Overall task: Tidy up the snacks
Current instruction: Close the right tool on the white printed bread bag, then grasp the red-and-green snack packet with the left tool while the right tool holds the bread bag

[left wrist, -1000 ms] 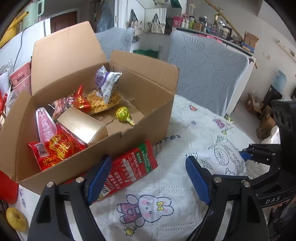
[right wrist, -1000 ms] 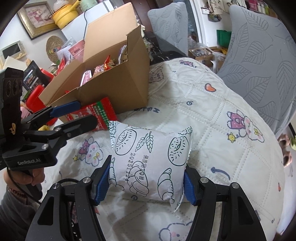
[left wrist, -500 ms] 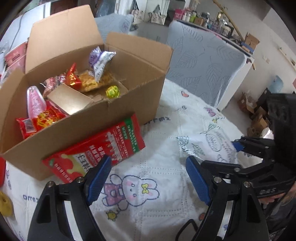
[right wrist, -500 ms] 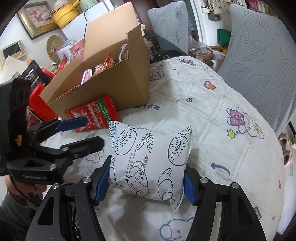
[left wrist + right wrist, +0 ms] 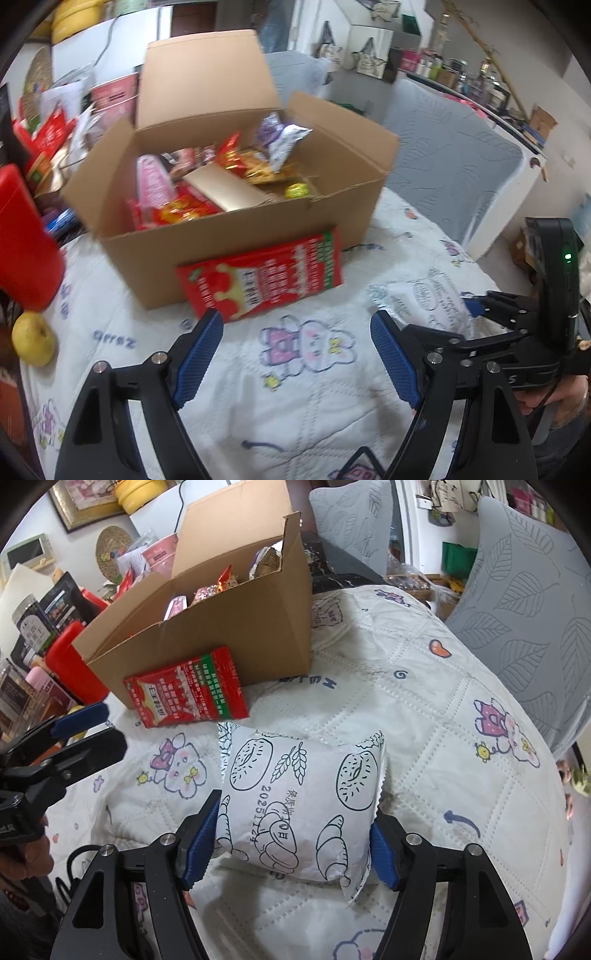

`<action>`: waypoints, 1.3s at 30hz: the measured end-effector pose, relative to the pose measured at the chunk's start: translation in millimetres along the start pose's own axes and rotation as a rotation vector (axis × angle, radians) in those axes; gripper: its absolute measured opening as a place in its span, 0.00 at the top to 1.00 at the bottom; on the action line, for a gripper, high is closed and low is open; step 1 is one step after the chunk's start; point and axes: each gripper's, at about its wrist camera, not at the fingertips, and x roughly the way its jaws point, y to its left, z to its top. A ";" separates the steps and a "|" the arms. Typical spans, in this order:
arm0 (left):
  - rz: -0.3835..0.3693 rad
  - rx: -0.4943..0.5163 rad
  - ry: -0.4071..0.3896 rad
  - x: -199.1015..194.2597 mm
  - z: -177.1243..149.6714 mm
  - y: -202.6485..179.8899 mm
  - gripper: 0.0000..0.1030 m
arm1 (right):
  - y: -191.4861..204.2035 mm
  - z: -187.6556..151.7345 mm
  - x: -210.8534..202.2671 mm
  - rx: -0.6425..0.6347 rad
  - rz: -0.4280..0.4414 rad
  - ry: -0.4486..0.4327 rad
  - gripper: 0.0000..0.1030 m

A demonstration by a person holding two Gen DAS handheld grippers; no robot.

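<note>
- Right gripper (image 5: 291,842) was clamped on the white bread packet (image 5: 299,801); both blue pads pressed the packet's sides near its lower end; the packet lay on the quilted cloth (image 5: 424,738), printed with doughnuts, croissants and a date stamp.
- Left gripper (image 5: 295,354) stood apart with nothing between its pads; it hung over the cloth above a pink rabbit print (image 5: 306,343); the same gripper showed at the left edge of the right wrist view (image 5: 88,727).
- Red snack packet (image 5: 262,277) leaned against the front wall of the cardboard box (image 5: 147,266), lower edge on the cloth, just beyond the left gripper's left pad; in the right wrist view it sat between box and bread packet (image 5: 188,694), near the latter but apart.
- Box was open, flaps up; inside were a gold carton (image 5: 225,188), a pink tube (image 5: 151,181), red wrappers (image 5: 177,214), a purple-silver sachet (image 5: 280,140) and a yellow-green sweet (image 5: 297,190).
- Beside the box on the bench: a red container (image 5: 22,236); a yellow fruit (image 5: 33,338) near it on the cloth's edge.
- Grey leaf-patterned chair back (image 5: 528,602) stood behind the bench.
</note>
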 end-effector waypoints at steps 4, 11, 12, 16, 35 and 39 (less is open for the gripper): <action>0.033 -0.032 -0.001 2.1 -2.8 11.3 0.20 | 2.8 2.2 0.1 0.003 0.000 0.008 0.22; 0.018 -0.077 -0.019 5.2 -0.9 32.4 0.20 | 6.8 18.9 -2.0 -0.027 0.045 -0.022 0.22; 0.017 -0.077 -0.019 6.5 0.2 33.1 0.20 | 8.4 23.1 -1.1 -0.039 0.049 -0.022 0.22; 0.010 -0.090 -0.021 12.1 4.6 41.0 0.20 | 19.5 37.9 -2.8 -0.092 0.081 -0.039 0.22; -0.036 -0.102 0.001 21.6 -0.3 41.0 0.20 | 24.5 23.7 26.9 -0.186 0.007 0.086 0.01; -0.028 -0.088 0.000 23.1 0.9 39.5 0.20 | 31.9 16.3 33.3 -0.237 -0.040 0.062 0.05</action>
